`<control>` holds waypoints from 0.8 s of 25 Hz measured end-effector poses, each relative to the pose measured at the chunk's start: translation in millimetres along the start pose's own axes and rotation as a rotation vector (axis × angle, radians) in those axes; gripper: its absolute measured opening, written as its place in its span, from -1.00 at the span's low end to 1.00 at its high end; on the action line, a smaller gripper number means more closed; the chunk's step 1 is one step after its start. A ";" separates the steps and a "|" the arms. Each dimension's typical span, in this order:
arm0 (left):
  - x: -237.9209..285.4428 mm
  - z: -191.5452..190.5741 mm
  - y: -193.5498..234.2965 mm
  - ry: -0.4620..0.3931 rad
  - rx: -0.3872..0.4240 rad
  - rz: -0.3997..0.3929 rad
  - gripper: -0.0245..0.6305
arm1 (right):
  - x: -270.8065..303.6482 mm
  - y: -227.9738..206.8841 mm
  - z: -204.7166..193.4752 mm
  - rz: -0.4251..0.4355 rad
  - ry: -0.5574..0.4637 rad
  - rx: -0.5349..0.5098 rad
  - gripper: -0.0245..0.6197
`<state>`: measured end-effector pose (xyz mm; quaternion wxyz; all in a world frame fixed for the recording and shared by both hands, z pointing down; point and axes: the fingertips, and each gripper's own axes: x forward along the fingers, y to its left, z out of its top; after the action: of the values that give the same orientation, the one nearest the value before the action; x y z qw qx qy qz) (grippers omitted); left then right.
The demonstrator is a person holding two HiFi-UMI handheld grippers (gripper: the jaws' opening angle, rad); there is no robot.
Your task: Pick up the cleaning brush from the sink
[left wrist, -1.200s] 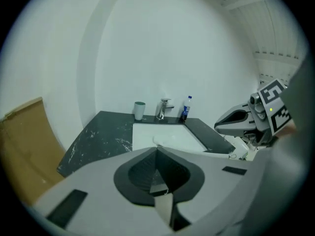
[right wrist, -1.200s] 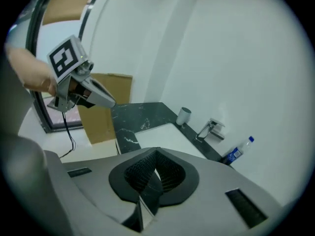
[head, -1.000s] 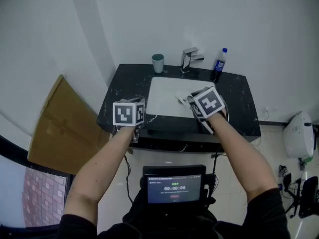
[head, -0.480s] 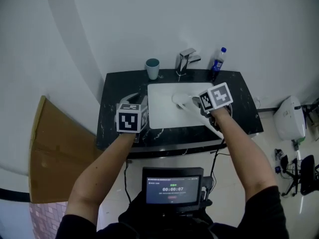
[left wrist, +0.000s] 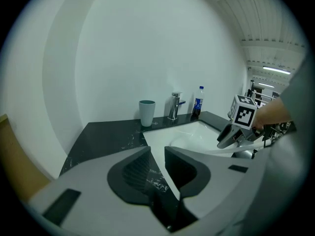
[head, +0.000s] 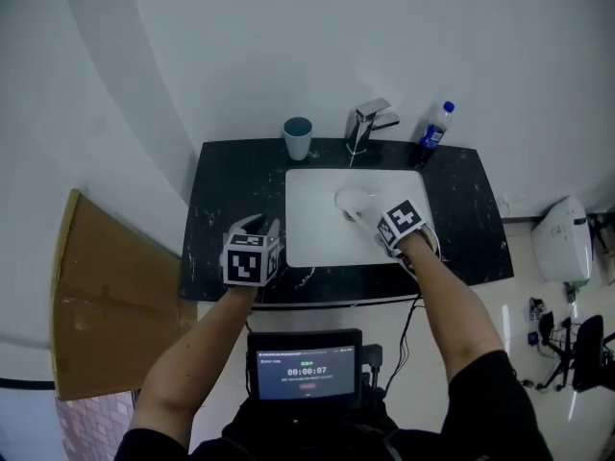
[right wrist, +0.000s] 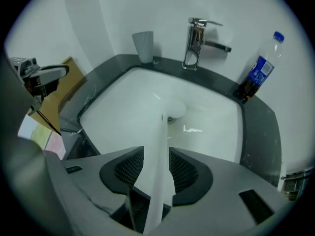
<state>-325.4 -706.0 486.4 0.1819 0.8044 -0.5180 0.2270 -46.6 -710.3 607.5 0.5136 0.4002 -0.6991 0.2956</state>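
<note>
**A:** Where's the cleaning brush [right wrist: 160,134]?

**B:** In the sink [right wrist: 123,102]. Its round head lies near the middle and its white handle slants up toward the near rim. The handle runs between the jaws of the right gripper [right wrist: 156,150], which have just been opening. They stand apart around it, not pinching.

**A:** So this is the grasp step?

**B:** I'd say so: lined up, not yet taken. Next, close squarely on the handle, then lift it clear of the sink.

**A:** And the left gripper [left wrist: 157,151]?

**B:** Over the near left of the counter [head: 235,185], jaws slightly parted, nothing between them.
</note>
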 end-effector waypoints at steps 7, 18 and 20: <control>27.8 -16.0 0.3 0.026 -0.013 0.002 -0.63 | 47.0 -13.4 -14.4 0.027 0.111 -0.014 -0.48; 46.0 -33.9 -2.8 0.040 -0.041 -0.018 -0.63 | 82.0 -19.2 -22.9 0.015 0.195 -0.014 -0.71; 45.2 -35.8 -3.6 0.038 -0.044 -0.027 -0.63 | 82.9 -19.2 -23.3 0.021 0.202 -0.007 -0.72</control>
<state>-312.2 -719.6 540.9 0.2123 0.8025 -0.5087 0.2282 -31.5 -721.9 693.7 0.5799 0.3592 -0.6489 0.3370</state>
